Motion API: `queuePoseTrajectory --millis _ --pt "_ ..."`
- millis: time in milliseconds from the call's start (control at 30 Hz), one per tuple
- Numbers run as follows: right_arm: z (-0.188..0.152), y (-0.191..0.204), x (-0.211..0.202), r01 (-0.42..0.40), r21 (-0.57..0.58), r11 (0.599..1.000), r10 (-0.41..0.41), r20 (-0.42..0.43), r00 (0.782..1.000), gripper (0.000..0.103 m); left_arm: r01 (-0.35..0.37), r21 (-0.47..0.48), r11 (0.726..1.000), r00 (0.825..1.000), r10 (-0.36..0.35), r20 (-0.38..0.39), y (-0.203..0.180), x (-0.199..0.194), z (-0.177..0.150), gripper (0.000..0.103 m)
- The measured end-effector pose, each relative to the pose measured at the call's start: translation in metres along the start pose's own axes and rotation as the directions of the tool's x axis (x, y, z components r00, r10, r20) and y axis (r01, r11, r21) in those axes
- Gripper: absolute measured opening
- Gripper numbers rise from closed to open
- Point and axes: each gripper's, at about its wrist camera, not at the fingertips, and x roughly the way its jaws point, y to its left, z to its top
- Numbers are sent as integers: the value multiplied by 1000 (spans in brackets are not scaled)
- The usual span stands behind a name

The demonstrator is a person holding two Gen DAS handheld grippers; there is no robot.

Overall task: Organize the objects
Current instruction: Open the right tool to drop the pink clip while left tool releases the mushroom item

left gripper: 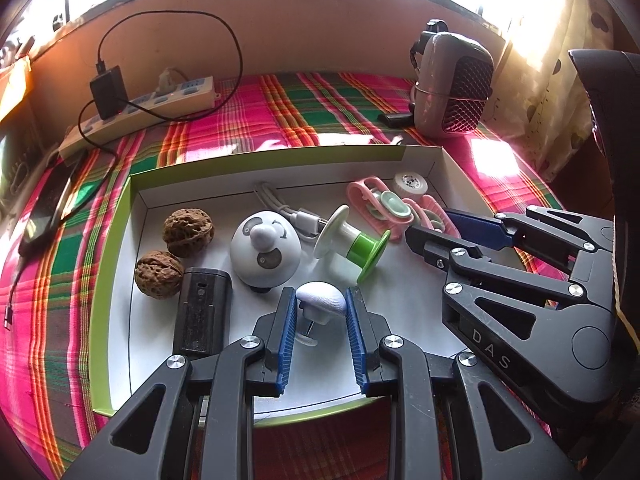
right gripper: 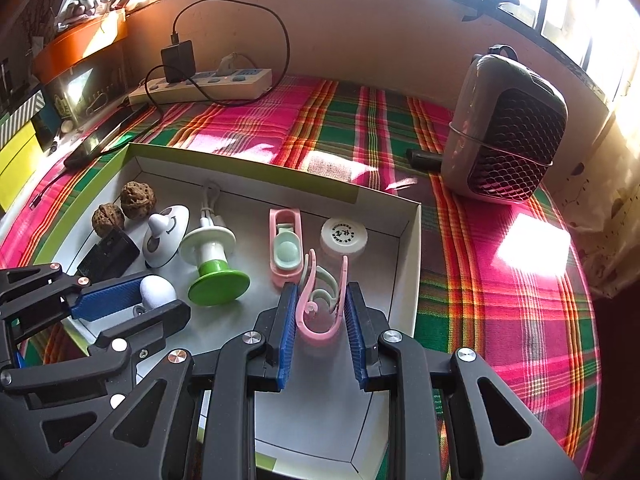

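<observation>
So, two walnuts [left gripper: 176, 248], one black block [left gripper: 203, 312], one white dome toy [left gripper: 265, 246], one green-and-white spool [left gripper: 352, 242], one white cap [right gripper: 344, 236] and some pink clips [right gripper: 285, 246] are counted inside the white box [left gripper: 424, 160]. Behind it, a power strip [left gripper: 152, 110] and a speaker [left gripper: 454, 84] are seen on the plaid cloth [left gripper: 248, 112]. A white knob [left gripper: 321, 298] is clamped by the left gripper [left gripper: 321, 312] low over the box floor; a pink clip [right gripper: 320, 312] is pinched in the right gripper [right gripper: 320, 320] near the box's right wall.
</observation>
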Motion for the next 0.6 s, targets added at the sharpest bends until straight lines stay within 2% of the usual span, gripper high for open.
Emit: queuePoseTrajectory --millis 600 --pt "3 3 6 4 1 1000 -4 -5 1000 25 -4 5 1000 1000 4 1 -2 0 1 23"
